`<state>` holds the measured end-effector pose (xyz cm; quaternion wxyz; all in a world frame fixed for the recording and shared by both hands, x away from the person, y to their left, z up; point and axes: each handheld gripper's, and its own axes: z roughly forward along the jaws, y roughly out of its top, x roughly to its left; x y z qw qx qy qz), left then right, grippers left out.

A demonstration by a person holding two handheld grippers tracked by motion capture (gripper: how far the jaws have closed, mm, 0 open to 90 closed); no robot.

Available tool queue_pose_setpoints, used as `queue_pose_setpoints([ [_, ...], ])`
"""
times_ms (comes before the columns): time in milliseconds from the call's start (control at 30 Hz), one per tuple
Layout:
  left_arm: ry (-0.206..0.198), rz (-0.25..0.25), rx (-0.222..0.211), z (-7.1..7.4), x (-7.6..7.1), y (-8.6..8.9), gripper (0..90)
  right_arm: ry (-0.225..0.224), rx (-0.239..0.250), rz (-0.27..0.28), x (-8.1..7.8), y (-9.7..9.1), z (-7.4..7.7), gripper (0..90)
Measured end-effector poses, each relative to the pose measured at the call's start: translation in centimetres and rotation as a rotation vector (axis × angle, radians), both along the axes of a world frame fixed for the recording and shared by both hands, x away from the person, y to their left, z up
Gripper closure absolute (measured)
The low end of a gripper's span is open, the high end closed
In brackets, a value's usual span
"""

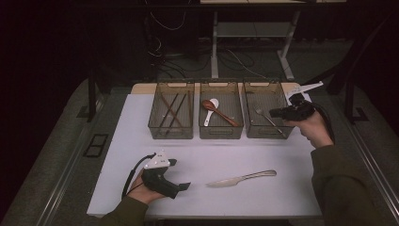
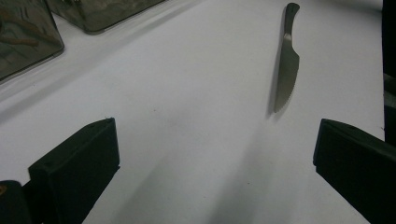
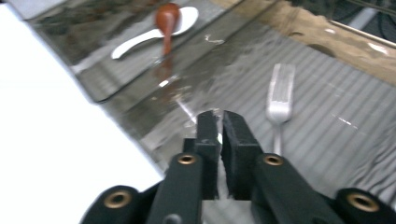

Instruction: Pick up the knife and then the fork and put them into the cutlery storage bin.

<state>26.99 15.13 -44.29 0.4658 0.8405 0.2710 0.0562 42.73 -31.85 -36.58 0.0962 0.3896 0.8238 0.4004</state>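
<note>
Evidently this is cutlery sorting: three smoky clear plastic bins [image 1: 220,128] line the desk's far edge, chopsticks [image 1: 171,109] in the left one, a brown wooden spoon [image 1: 219,112] and a white spoon [image 1: 210,111] in the middle one, a silver metal fork [image 3: 279,99] in the right one. The right claw [image 3: 220,125] hovers over the fork's bin, pressed together and pinching nothing. The left claw [image 2: 212,156] rests spread near the desk's near edge, aimed at the silver table knife [image 2: 285,61], which lies flat on the bare desk [image 1: 202,155]. Glare blurs the bin walls.
</note>
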Motion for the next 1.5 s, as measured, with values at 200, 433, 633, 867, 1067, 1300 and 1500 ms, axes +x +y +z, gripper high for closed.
queue_pose_setpoints([
  [200, -0.001, 0.002, 0.000, 0.0, 0.0, 0.0, 0.0, 0.003, -0.033, 0.096, -2.9, 0.9, -0.8, 89.7],
  [433, -0.002, 0.004, 0.001, 0.1, 0.0, 0.1, 0.0, 0.030, -0.053, 0.155, -5.4, 1.5, -2.8, 89.7],
  [633, -0.012, 0.008, 0.022, 0.0, 0.0, 0.1, 0.0, 0.066, -0.088, 0.209, -7.5, 2.2, -4.4, 89.7],
  [867, -0.016, 0.009, 0.030, -0.1, 0.0, 0.1, 0.0, 0.114, -0.157, 0.275, -9.7, 2.9, -6.4, 89.7],
  [1067, -0.015, 0.010, 0.029, -0.1, 0.0, 0.1, 0.0, 0.125, -0.187, 0.305, -10.7, 3.0, -6.9, 89.7],
  [1300, -0.015, 0.009, 0.028, -0.1, 0.0, 0.1, 0.0, 0.125, -0.192, 0.322, -11.1, 3.0, -7.0, 89.8],
  [1500, -0.014, 0.007, 0.024, -0.1, 0.0, 0.0, 0.0, 0.131, -0.204, 0.351, -11.9, 3.0, -6.8, 89.8],
])
